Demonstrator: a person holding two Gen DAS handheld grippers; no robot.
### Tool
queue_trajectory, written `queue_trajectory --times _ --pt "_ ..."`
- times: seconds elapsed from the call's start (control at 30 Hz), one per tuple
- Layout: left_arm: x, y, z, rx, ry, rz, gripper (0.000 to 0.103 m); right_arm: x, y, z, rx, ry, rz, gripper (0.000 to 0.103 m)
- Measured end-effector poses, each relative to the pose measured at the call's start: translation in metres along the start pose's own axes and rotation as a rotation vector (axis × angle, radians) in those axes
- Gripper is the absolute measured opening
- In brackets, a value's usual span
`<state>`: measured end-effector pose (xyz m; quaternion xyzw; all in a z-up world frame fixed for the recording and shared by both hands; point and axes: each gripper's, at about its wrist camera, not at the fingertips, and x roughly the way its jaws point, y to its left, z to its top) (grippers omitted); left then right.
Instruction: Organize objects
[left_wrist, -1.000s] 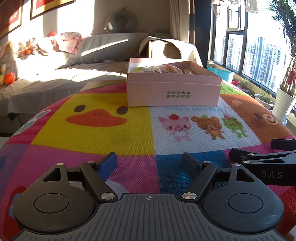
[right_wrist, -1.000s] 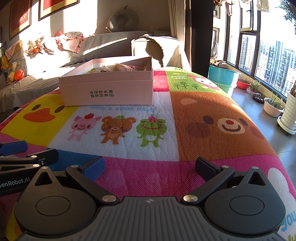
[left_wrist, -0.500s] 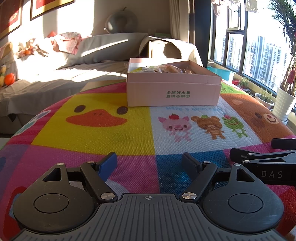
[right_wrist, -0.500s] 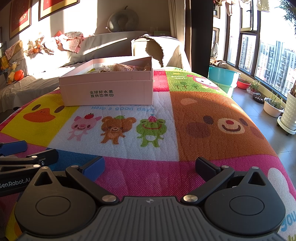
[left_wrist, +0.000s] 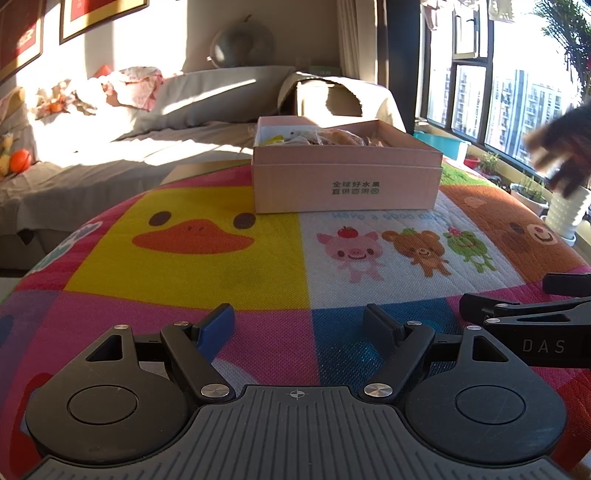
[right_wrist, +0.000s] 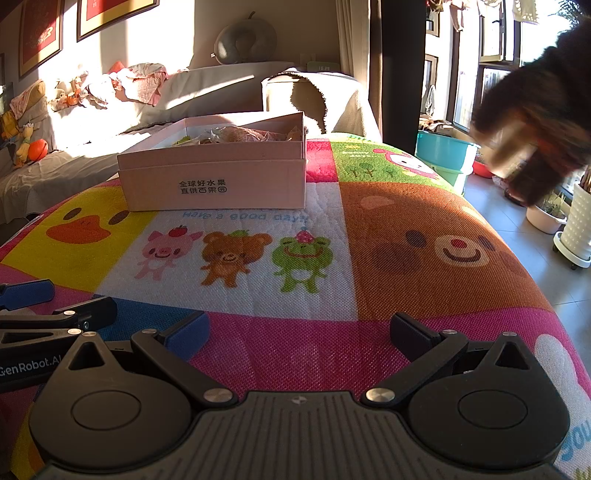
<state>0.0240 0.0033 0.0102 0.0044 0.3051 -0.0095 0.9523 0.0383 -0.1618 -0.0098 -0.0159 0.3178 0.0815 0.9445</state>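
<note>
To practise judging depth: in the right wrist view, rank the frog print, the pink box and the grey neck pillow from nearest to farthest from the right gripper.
1. Frog print, on the mat just ahead of the right gripper.
2. Pink box, far end of the mat, left of centre.
3. Grey neck pillow, atop the sofa back.

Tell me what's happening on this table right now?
Nothing is being handled yet. Both the left gripper and the right gripper sit low over the cartoon-print mat, open and empty. The pink box stands at the far side, open-topped, with wrapped items inside. A blurred dark shape, possibly a sleeve and hand, shows at the upper right; too smeared to tell.
</note>
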Motion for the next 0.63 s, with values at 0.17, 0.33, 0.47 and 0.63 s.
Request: queue_trajectory --times 0.17,0.33,0.47,0.63 --pt "0.0001 0.0010 -0.0003 -0.001 0.000 0.000 0.083 -0.0002 -0.0003 -0.0002 0.000 0.000 0.000 0.103" --pt "0.0002 0.0023 -0.0004 -0.006 0.000 -0.004 0.083 0.0003 0.0003 0.0001 0.000 0.000 0.000 0.103" --pt "0.0001 0.0028 -0.0006 -0.008 -0.001 -0.006 0.083 0.0002 0.0002 0.0001 0.000 0.000 0.000 0.103" --pt "-0.0002 0.0034 -0.0008 -0.009 -0.001 -0.010 0.083 0.0003 0.0003 0.0001 0.000 0.000 0.000 0.103"
